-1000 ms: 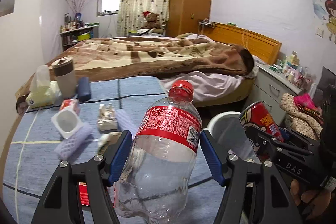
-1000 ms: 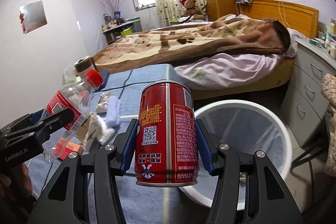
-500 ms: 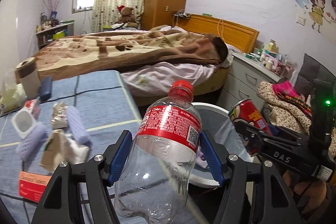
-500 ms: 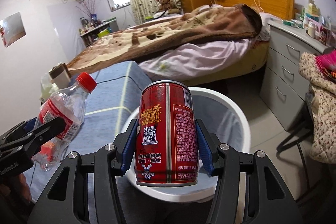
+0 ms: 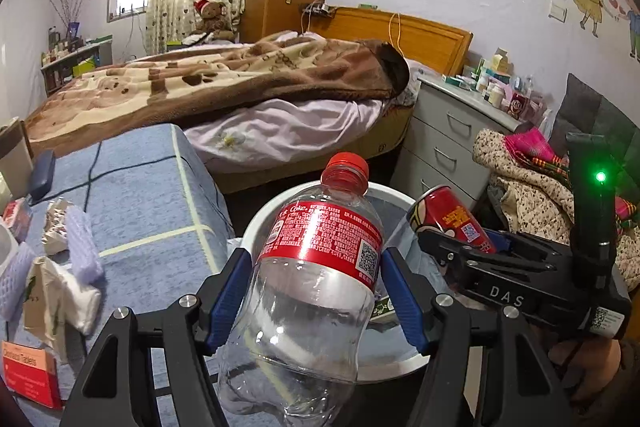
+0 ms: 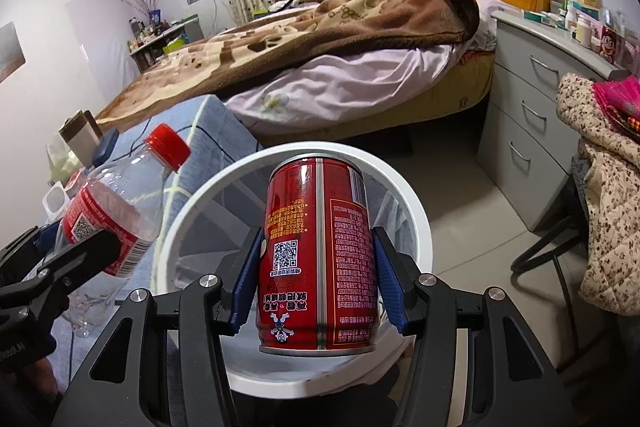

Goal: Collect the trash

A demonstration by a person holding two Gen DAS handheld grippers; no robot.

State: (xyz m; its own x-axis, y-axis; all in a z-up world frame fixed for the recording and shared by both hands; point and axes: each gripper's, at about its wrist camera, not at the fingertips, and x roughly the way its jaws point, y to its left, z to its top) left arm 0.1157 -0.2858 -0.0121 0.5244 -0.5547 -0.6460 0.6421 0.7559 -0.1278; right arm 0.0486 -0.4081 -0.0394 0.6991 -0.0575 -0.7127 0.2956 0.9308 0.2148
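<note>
My left gripper (image 5: 316, 291) is shut on an empty clear plastic bottle (image 5: 316, 283) with a red label and red cap, held tilted above the near rim of the white trash bin (image 5: 256, 223). My right gripper (image 6: 318, 279) is shut on a red drink can (image 6: 318, 255), upright over the mouth of the trash bin (image 6: 416, 211), which has a mesh wall. In the right wrist view the plastic bottle (image 6: 120, 207) hangs at the left, over the bin's left edge. From the left wrist the red can (image 5: 452, 219) shows at the right, gripped by the other tool.
A table with a blue cloth (image 5: 140, 195) stands left of the bin, with crumpled paper (image 5: 52, 291), purple foam sleeves (image 5: 82, 247) and an orange tablet box (image 5: 28, 371). A bed (image 6: 340, 39) lies behind, a grey drawer unit (image 6: 532, 111) and a clothes-covered chair (image 6: 600, 155) at the right.
Both grippers moved right from over the table to above the bin and sank a little. The bin now fills the space under the can and bottle. Both grips are unchanged.
</note>
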